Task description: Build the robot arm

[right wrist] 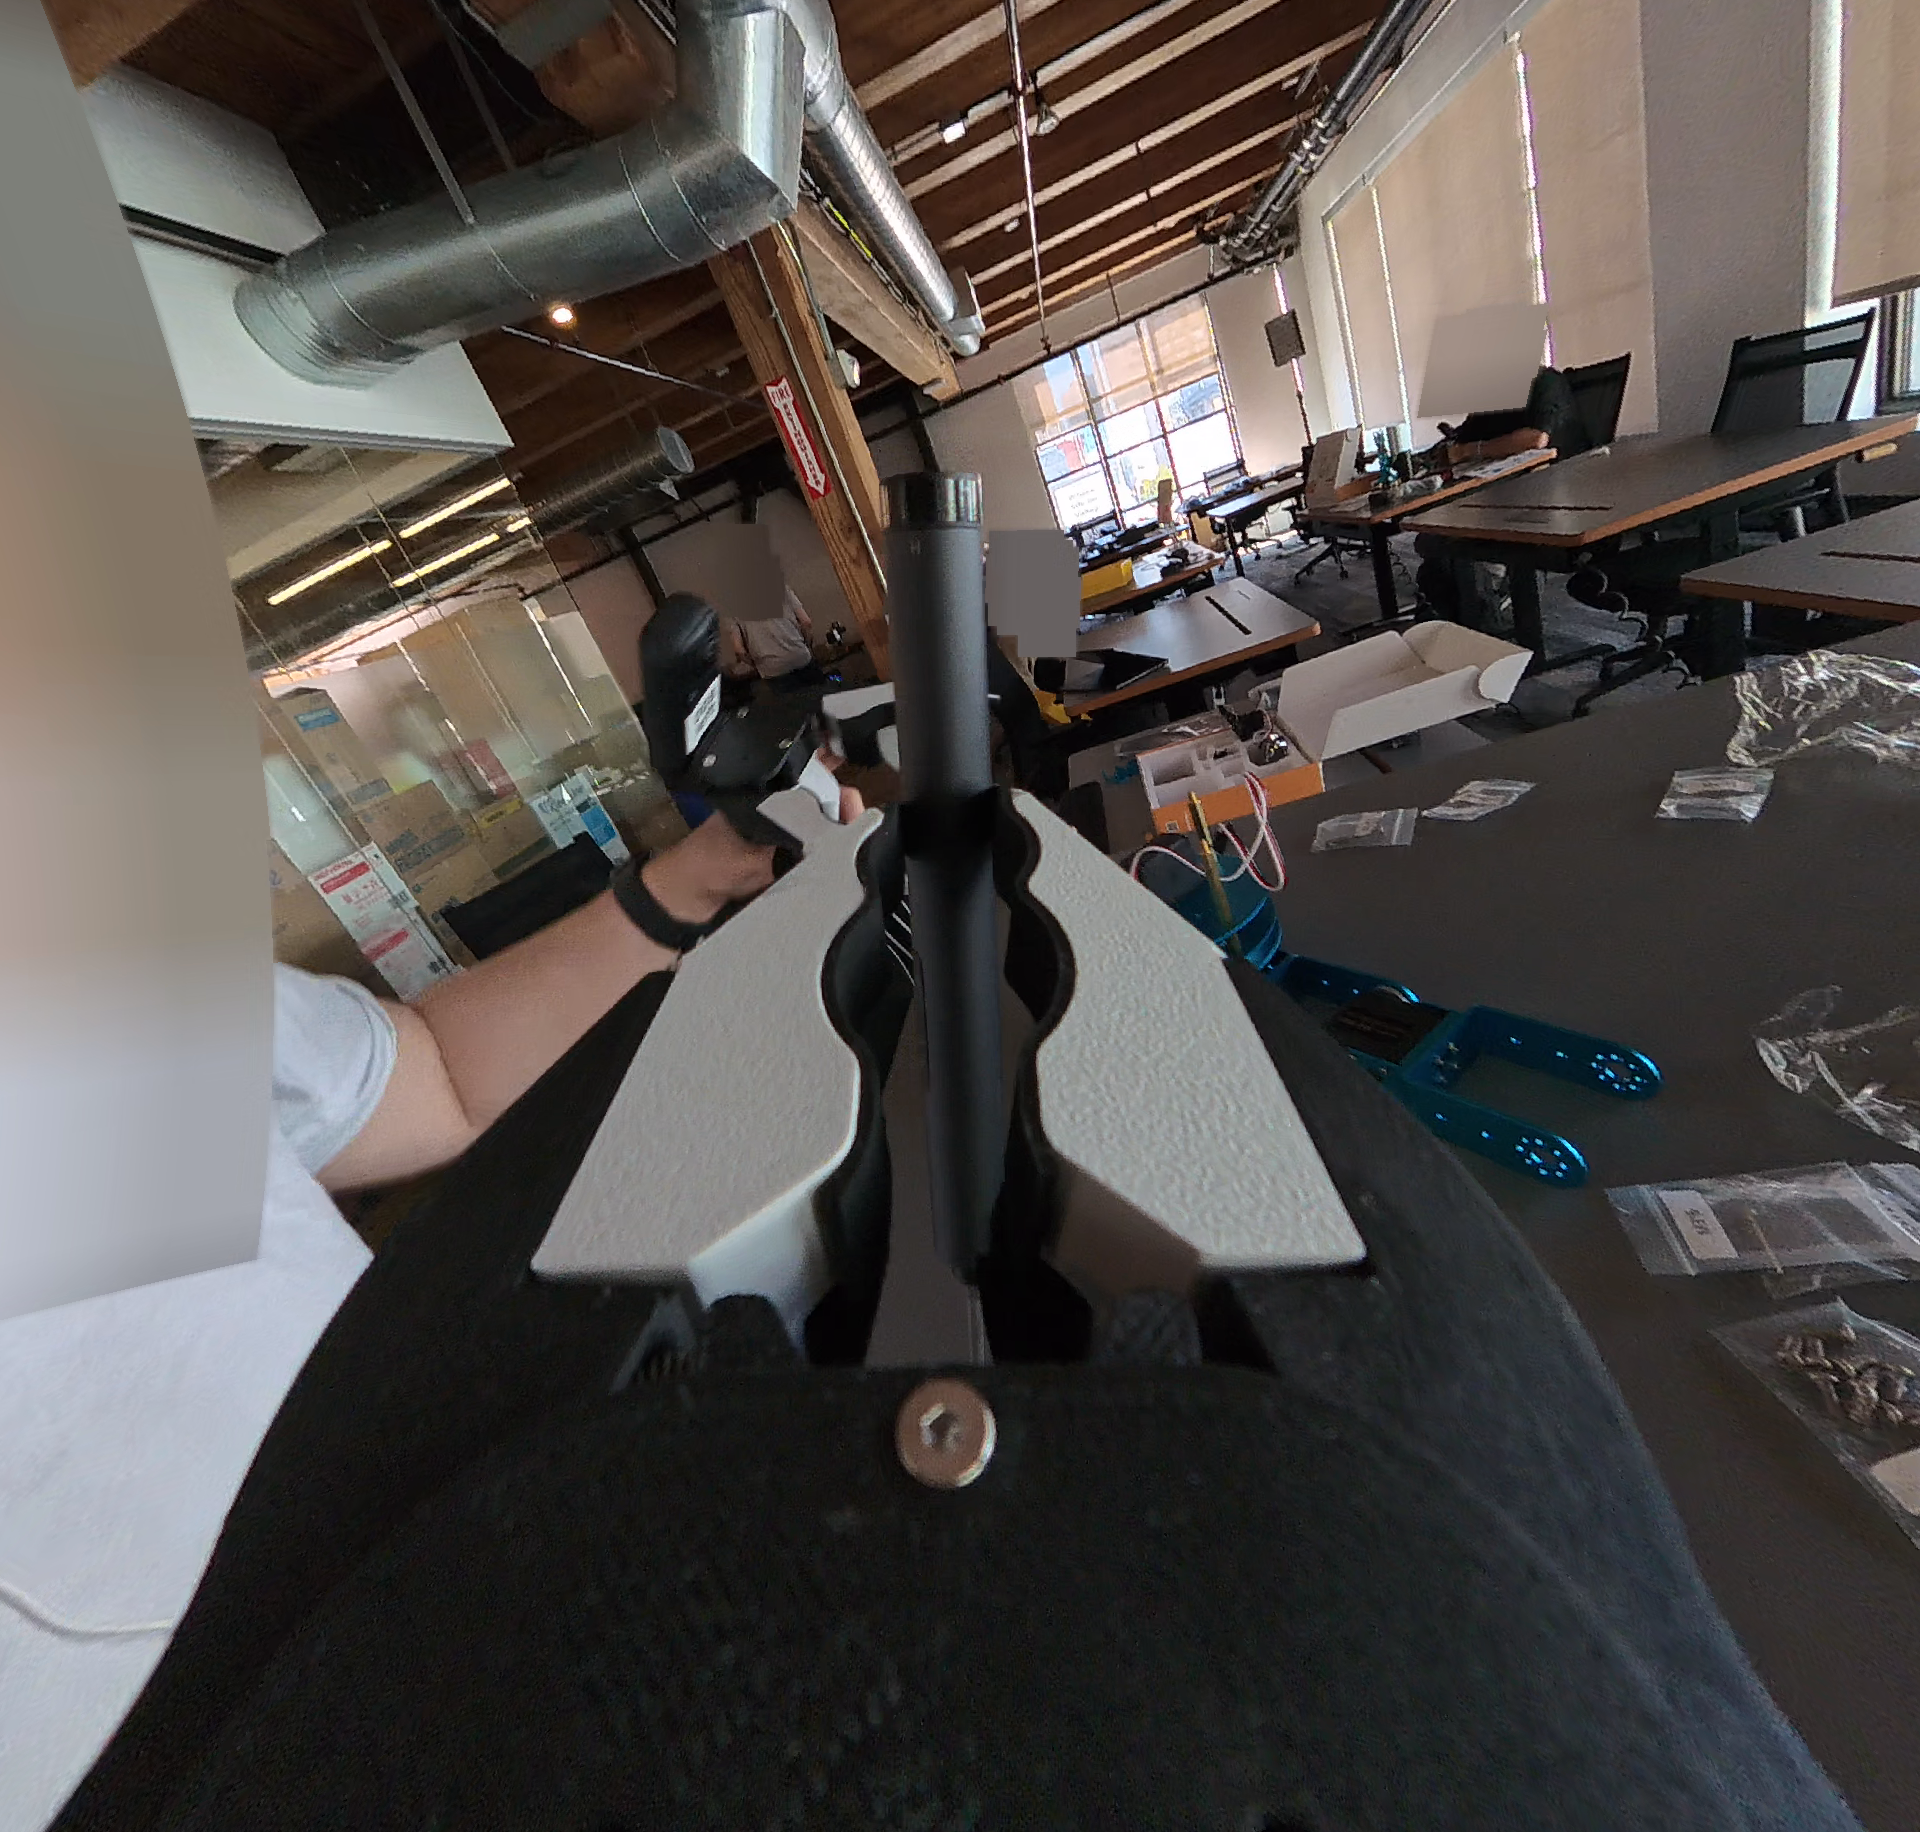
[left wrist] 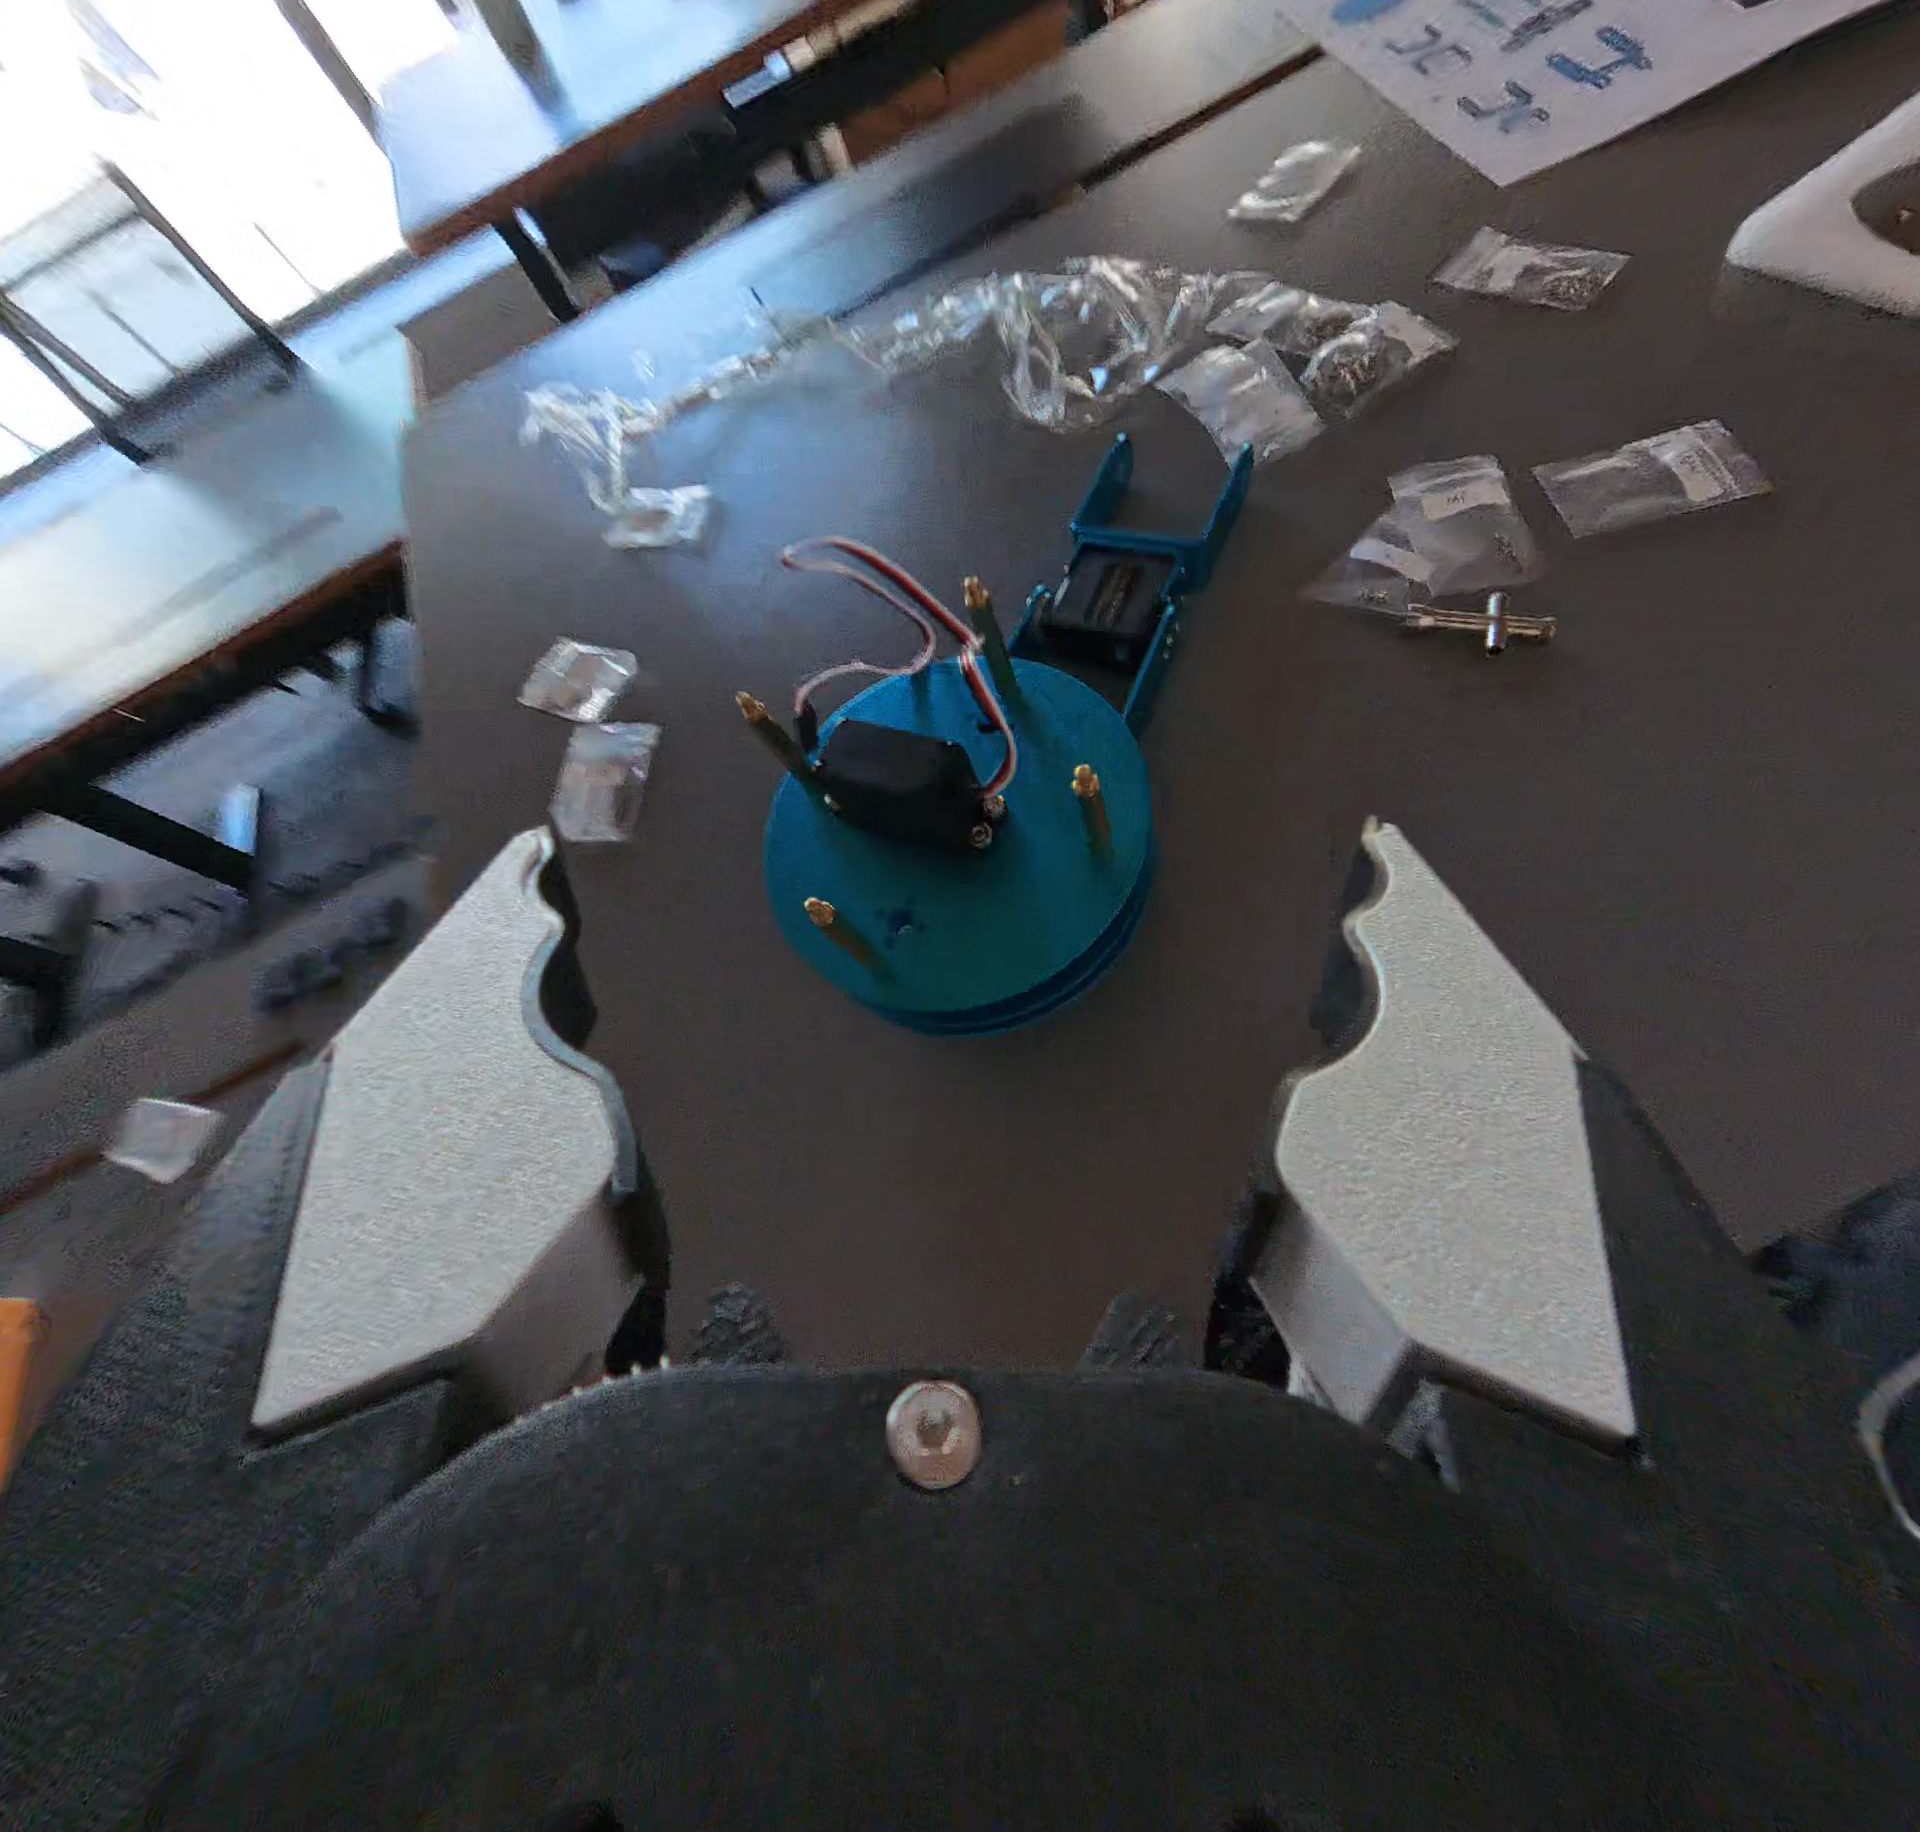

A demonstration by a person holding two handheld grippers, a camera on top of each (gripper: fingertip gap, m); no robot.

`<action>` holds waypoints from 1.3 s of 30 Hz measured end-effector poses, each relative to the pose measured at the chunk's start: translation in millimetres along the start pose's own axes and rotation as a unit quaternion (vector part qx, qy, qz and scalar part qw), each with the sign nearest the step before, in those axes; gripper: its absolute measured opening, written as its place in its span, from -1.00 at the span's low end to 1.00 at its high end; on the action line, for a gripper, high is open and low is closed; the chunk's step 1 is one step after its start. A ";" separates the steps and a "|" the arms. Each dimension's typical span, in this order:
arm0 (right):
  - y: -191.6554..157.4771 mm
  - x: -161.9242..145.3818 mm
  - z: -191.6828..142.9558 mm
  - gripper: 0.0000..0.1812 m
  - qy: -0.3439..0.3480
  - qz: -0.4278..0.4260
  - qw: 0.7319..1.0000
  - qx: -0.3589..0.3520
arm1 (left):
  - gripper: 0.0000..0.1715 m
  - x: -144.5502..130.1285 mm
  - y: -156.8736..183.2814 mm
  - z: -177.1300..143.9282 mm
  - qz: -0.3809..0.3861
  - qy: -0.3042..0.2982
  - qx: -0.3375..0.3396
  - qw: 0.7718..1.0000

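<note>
Right hand-held gripper (right wrist: 940, 852) is clamped on a dark tool handle (right wrist: 940, 743) that sticks straight out past the tips, silver cap on the far end. Left hand-held gripper (left wrist: 961, 852) is spread wide with nothing in it, hovering over the dark counter (left wrist: 1558, 847). Just ahead of its tips sits a blue round base (left wrist: 961, 868) with a black servo (left wrist: 909, 785) and brass standoffs (left wrist: 1088, 811) on top. Behind it lies a blue bracket (left wrist: 1153, 556). Little plastic bags (left wrist: 1652, 478) are scattered around, plus a metal cross wrench (left wrist: 1486, 624) off to one side.
</note>
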State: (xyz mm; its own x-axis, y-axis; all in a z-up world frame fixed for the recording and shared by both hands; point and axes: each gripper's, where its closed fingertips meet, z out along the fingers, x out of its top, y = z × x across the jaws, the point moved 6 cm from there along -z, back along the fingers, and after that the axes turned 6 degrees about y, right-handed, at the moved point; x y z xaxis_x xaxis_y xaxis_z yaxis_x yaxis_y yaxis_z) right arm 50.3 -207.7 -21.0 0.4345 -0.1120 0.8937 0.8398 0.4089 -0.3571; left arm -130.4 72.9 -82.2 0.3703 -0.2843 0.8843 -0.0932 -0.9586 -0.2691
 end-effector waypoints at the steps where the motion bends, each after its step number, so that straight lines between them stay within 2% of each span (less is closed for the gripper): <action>1: 3.1 -2.7 1.7 -0.81 -0.005 -0.003 1.000 -0.007 | 0.64 -6.4 -4.4 9.9 -0.024 -0.018 -0.028 0.999; 3: 9.0 -8.6 6.6 -0.81 -0.011 -0.006 1.000 -0.023 | 0.59 -16.9 -6.9 26.5 -0.028 -0.038 -0.062 0.997; 7: 20.1 -23.5 21.1 -0.81 -0.017 -0.023 0.998 -0.059 | 0.58 -37.7 -10.4 49.7 0.065 -0.037 -0.065 0.995; 9: 26.3 -32.3 31.4 -0.81 -0.019 -0.021 0.996 -0.086 | 0.57 -49.1 -12.6 58.7 0.069 -0.031 -0.093 0.993; 13: 30.8 -48.3 55.2 -0.81 -0.031 -0.010 0.992 -0.120 | 0.66 -61.2 -18.8 75.8 0.007 -0.038 -0.167 0.985; 17: 29.5 -65.0 72.5 -0.81 -0.054 0.020 0.989 -0.137 | 0.74 -66.7 -18.2 90.6 0.003 -0.052 -0.198 0.979; 22: 30.8 -82.1 83.6 -0.81 -0.075 0.054 0.988 -0.124 | 0.70 -69.7 -10.0 102.1 -0.003 -0.068 -0.205 0.976; 29: 34.5 -85.5 86.8 -0.82 -0.087 0.073 0.988 -0.109 | 0.69 -67.9 -12.0 102.5 -0.003 -0.102 -0.214 0.971; 35: 33.7 -90.8 92.9 -0.82 -0.105 0.082 0.987 -0.088 | 0.69 -64.4 -24.7 107.3 -0.101 -0.116 -0.256 0.954; 39: 32.8 -95.3 96.0 -0.82 -0.106 0.090 0.987 -0.078 | 0.68 -63.7 -30.3 109.6 -0.133 -0.120 -0.279 0.944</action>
State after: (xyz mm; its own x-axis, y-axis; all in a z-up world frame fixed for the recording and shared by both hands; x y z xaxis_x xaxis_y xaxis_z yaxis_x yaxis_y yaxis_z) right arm 5.2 -96.7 -91.8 0.5173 0.1493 0.8427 0.8024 0.2578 -0.5382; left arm -49.9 121.9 -172.2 0.6415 -0.0846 0.7624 -0.4145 -0.8745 0.2518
